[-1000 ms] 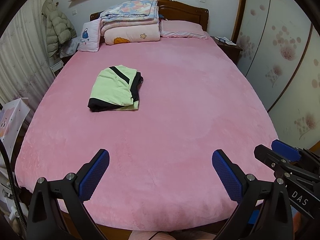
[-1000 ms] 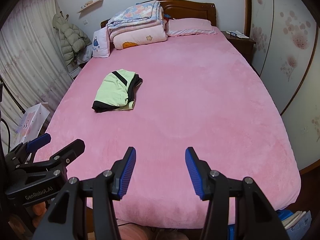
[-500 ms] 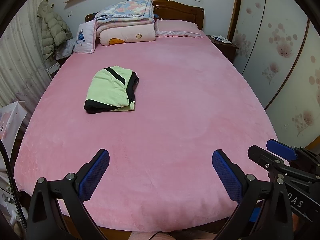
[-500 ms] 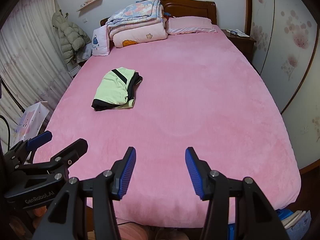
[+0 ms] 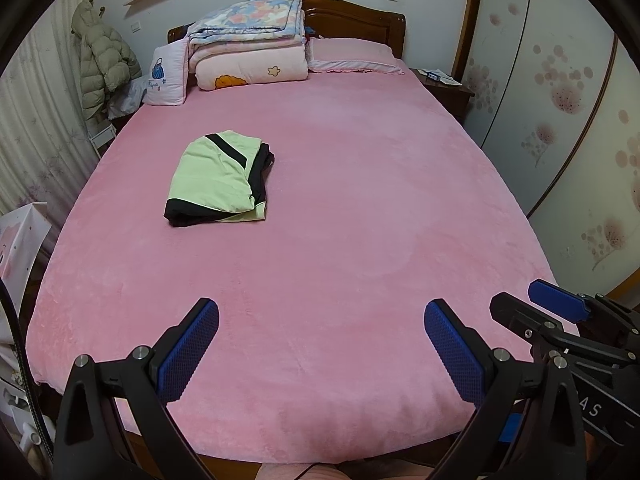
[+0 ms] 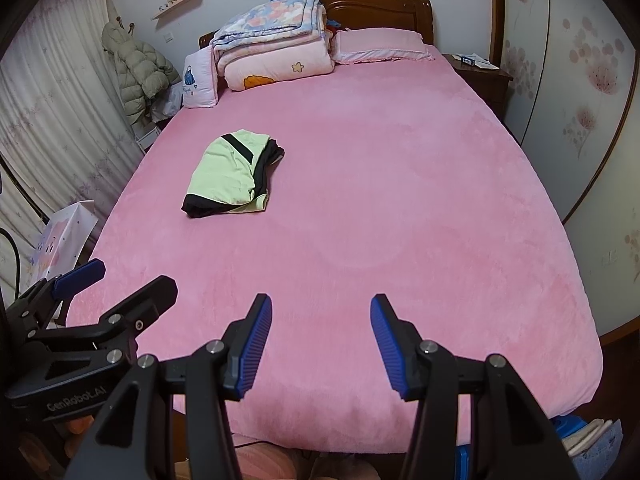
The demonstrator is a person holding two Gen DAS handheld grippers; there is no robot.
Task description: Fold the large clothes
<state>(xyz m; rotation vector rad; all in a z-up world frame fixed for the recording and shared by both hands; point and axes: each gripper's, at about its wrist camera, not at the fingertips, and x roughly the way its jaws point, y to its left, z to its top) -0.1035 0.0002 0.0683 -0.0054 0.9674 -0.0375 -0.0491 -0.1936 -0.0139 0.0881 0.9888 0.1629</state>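
Both our claws, the left claw (image 5: 321, 346) and right claw (image 6: 321, 344), were apart and empty above the pink bed (image 5: 360, 220); the folded green shirt (image 5: 218, 180) lay far off.

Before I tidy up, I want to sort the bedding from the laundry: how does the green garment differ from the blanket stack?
The green garment is one thin, flat fold, light green with black bands; the blanket stack is thick, piled in several layers, pink and floral. The garment lies mid-bed towards the left edge; the stack sits against the headboard. Both are folded and rest on the pink bed.
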